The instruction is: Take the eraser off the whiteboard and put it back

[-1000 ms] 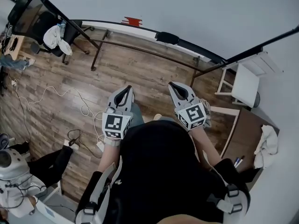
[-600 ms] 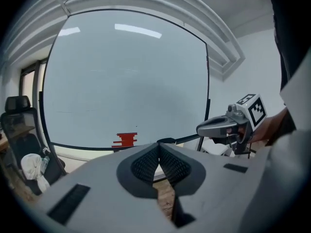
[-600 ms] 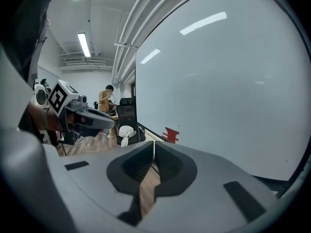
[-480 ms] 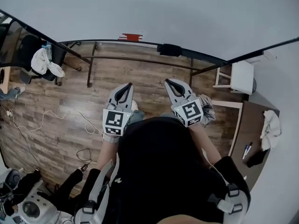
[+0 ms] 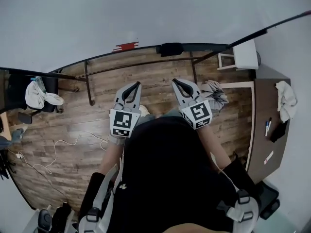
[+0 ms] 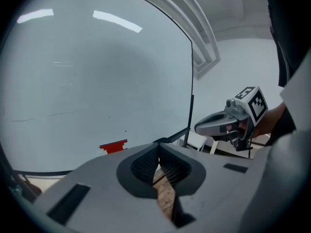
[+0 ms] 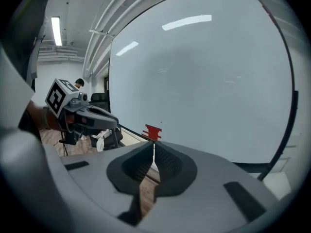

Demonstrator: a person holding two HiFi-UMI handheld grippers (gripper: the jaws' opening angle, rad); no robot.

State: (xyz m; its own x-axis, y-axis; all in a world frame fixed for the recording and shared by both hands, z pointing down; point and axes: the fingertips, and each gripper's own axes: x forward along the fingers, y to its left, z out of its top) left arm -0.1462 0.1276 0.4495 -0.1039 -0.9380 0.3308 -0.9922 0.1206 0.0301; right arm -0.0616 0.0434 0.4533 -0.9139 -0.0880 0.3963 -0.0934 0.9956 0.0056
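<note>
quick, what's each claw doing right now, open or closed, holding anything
left claw: closed, holding nothing
right claw: closed, holding nothing

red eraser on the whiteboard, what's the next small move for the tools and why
Probably open the right tool and ease it toward the red eraser. It and the left tool are both shut and empty, short of the whiteboard. In the right gripper view the eraser sits just above the closed tips, so that tool looks the better aimed.
</note>
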